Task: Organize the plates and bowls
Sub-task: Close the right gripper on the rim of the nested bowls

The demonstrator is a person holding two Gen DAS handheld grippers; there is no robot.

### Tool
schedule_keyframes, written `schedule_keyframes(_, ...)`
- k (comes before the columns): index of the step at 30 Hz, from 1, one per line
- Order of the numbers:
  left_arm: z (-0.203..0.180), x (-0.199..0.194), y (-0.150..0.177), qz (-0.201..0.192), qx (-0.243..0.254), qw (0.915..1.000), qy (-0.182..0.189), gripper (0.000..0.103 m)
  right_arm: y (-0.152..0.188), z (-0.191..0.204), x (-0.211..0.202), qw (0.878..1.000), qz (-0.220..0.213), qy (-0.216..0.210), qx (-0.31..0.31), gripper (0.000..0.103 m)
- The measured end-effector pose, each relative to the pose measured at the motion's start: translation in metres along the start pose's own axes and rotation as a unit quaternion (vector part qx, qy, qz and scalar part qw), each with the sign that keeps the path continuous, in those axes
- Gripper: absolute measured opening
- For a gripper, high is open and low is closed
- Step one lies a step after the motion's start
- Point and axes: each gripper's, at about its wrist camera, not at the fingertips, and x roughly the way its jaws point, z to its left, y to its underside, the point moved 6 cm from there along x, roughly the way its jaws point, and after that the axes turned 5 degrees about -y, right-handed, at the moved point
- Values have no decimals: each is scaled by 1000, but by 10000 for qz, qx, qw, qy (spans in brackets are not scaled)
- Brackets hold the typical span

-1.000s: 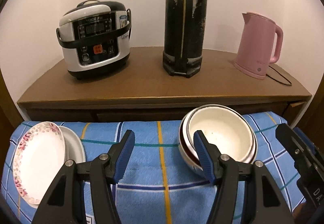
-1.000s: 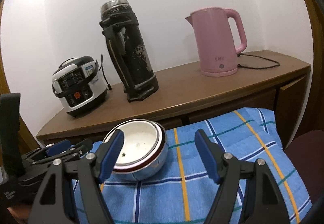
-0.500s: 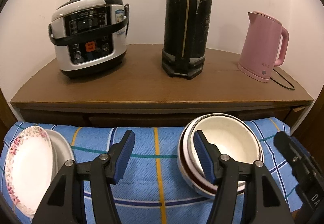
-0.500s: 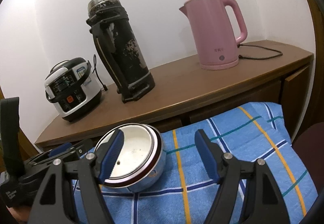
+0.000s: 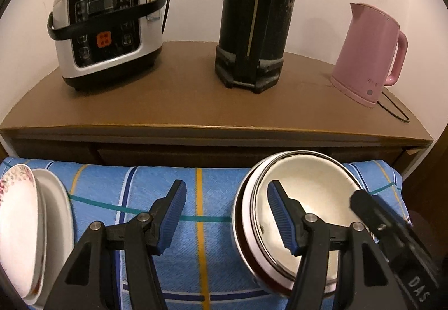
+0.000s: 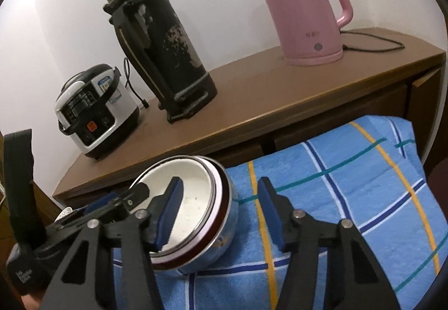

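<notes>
We find the bowl (image 6: 196,212) tipped on the cloth (image 6: 350,184), mouth toward us, its rim between our closing right gripper (image 6: 218,212); our left gripper (image 5: 226,214) stands wide, straddling the opposite rim.
</notes>
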Motion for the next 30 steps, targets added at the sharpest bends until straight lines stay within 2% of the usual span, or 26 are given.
schedule_keyframes(3, 0, 5, 1, 28, 15, 10000, -64, 63, 7, -1, 12, 9996, 274, -40, 50, 37)
schedule_keyframes(6, -1, 10, 3, 42, 33, 9999, -109, 61, 9, 1, 18, 9994, 330, -16, 37, 35)
schedule_keyframes(11, -6, 20, 5, 164, 3, 9998, 65, 52, 9, -1, 27, 9989, 431, -11, 159, 35)
schedule_keyframes(15, -13, 22, 5, 145, 47, 9996, 226, 31, 9, -3, 29, 9986, 480, -10, 210, 35)
schedule_keyframes(16, -15, 22, 6, 151, 49, 9995, 260, 29, 9, -3, 30, 9986, 486, -14, 216, 35)
schedule_keyframes(25, -15, 16, 13, 176, 57, 9993, 329, 29, 11, -1, 29, 9980, 580, 86, 233, 34)
schedule_keyframes(30, -11, -1, 13, 123, 41, 9991, 393, 29, 18, 0, 23, 9970, 708, 120, 297, 31)
